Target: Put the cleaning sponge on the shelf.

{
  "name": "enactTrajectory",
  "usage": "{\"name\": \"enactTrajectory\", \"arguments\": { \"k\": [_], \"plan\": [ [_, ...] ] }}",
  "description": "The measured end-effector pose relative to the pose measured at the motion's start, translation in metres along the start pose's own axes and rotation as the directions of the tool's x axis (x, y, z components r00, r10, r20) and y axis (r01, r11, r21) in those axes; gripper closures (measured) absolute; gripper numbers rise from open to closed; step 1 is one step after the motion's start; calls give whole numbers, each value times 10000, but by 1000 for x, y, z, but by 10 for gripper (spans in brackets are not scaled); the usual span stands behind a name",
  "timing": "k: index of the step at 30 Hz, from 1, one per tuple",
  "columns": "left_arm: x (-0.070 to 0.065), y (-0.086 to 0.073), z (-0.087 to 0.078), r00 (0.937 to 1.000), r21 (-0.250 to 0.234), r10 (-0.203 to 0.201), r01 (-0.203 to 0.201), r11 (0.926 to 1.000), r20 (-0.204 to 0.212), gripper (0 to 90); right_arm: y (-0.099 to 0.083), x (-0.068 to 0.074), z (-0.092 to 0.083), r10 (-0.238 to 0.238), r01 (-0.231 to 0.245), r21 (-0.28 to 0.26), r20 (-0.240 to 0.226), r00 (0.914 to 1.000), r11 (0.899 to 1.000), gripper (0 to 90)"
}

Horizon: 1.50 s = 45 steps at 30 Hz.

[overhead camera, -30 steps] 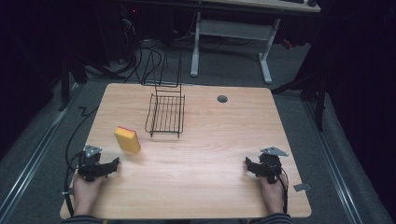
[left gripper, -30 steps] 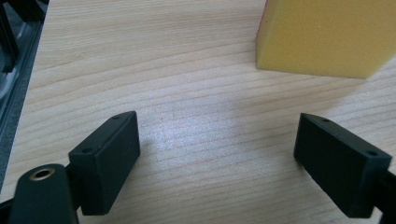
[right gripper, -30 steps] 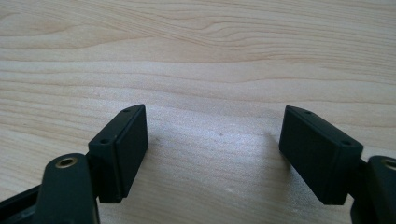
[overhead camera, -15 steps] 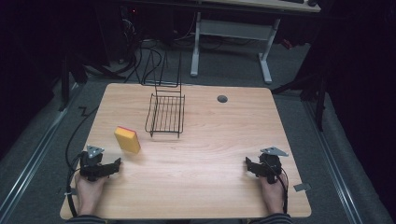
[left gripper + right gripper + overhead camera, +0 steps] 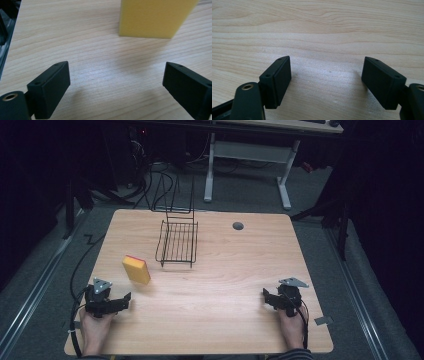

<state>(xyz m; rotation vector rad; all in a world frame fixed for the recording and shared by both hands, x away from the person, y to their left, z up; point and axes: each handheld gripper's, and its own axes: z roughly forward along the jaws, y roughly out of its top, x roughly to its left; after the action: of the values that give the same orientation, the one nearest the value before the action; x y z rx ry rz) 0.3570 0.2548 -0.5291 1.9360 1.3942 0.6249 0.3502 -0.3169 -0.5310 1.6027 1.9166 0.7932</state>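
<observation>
A yellow sponge (image 5: 136,269) with an orange-red top lies on the left half of the wooden table (image 5: 225,270). The left gripper view shows the sponge (image 5: 155,17) just ahead of the jaws. My left gripper (image 5: 124,301) rests near the front left corner, a short way in front of the sponge, open (image 5: 115,75) with bare wood between its jaws. A black wire rack (image 5: 177,242) stands behind the sponge, toward the table's middle. My right gripper (image 5: 266,296) rests near the front right, open (image 5: 327,72) over bare wood.
A round cable hole (image 5: 238,225) sits in the tabletop at the back right. Cables (image 5: 150,185) lie on the floor behind the table, and a white desk frame (image 5: 250,155) stands beyond. A cable (image 5: 75,285) trails off the left edge.
The left gripper has shifted very slightly. The right gripper, the sponge and the rack have stayed where they were.
</observation>
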Motion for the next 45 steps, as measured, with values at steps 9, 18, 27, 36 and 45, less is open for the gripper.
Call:
{"name": "enactTrajectory", "arguments": {
  "k": [9, 18, 27, 36, 45],
  "plan": [
    [-9, 6, -13, 9991, -259, 267, -259, 9993, 316, 42, 0, 0, 0, -1, 1, -1, -2, 10000, 10000, 240],
    [-15, 17, -20, 9976, -444, 410, -386, 9983, 559, 9, 0, 0, 0, 0, 0, -2, 0, 10000, 10000, 241],
    [-18, 29, -22, 9967, -527, 539, -507, 9973, 613, 1, 0, 0, 0, -3, 3, -2, 0, 10000, 10000, 241],
    [-24, 46, -21, 9947, -697, 632, -576, 9959, 807, 1, 0, 0, 0, -3, 3, -3, -2, 10000, 10000, 241],
    [-25, 58, -19, 9952, -734, 625, -570, 9957, 754, 1, 0, 0, 0, 0, 0, -3, -2, 10000, 10000, 240]
  ]
}}
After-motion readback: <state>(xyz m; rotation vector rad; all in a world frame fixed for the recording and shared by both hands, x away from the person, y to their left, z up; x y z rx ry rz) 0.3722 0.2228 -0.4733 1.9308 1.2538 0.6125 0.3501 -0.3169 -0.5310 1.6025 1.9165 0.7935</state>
